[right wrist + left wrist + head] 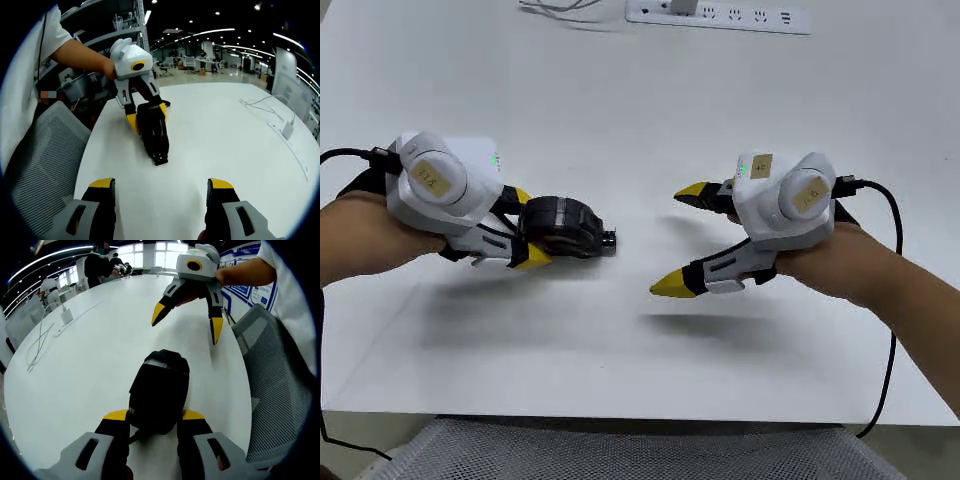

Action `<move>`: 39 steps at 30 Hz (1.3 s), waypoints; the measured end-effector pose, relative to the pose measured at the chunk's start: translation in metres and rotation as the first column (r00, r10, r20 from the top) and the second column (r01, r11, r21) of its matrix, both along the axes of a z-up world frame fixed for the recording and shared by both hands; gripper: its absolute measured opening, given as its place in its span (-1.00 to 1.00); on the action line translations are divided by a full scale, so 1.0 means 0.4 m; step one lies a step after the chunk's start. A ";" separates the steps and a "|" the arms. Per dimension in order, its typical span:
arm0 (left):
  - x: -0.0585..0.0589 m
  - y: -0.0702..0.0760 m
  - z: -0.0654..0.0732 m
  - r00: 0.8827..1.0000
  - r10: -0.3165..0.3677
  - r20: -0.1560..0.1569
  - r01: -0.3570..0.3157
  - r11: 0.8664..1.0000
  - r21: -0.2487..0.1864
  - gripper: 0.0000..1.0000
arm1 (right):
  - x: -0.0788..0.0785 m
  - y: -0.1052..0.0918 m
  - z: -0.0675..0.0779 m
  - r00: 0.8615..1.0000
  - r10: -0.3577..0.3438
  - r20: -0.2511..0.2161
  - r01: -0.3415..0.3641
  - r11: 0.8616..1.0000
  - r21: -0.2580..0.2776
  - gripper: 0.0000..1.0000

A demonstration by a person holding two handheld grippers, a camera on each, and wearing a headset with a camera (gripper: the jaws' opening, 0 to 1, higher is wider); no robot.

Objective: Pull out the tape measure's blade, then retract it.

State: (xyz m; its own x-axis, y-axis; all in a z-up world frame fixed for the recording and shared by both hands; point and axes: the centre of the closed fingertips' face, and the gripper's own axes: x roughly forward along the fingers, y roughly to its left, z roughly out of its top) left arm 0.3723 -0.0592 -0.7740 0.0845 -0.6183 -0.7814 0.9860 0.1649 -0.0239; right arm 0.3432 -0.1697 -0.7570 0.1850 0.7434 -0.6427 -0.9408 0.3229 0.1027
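Note:
A black tape measure (563, 227) lies on the white table (620, 120), its blade tip end pointing right. My left gripper (527, 229) is shut on its rear part, yellow fingertips on both sides; the left gripper view shows the black case (159, 390) clamped between the jaws. No blade is drawn out. My right gripper (685, 238) hovers open to the right of the tape measure, a short gap away, jaws wide apart. In the right gripper view the tape measure (153, 132) lies ahead, held by the left gripper (146, 114), while the right gripper (161, 184) stands open.
A white power strip (718, 15) and a cable (560, 8) lie at the table's far edge. A mesh chair (610, 450) sits at the near edge. Cables trail from both grippers. People stand far off in the left gripper view.

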 end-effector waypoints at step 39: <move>0.002 0.000 -0.012 1.000 -0.020 -0.003 0.020 0.999 0.042 -0.44 | 0.038 0.099 -0.043 0.992 0.099 0.080 -0.098 0.995 -0.008 -0.06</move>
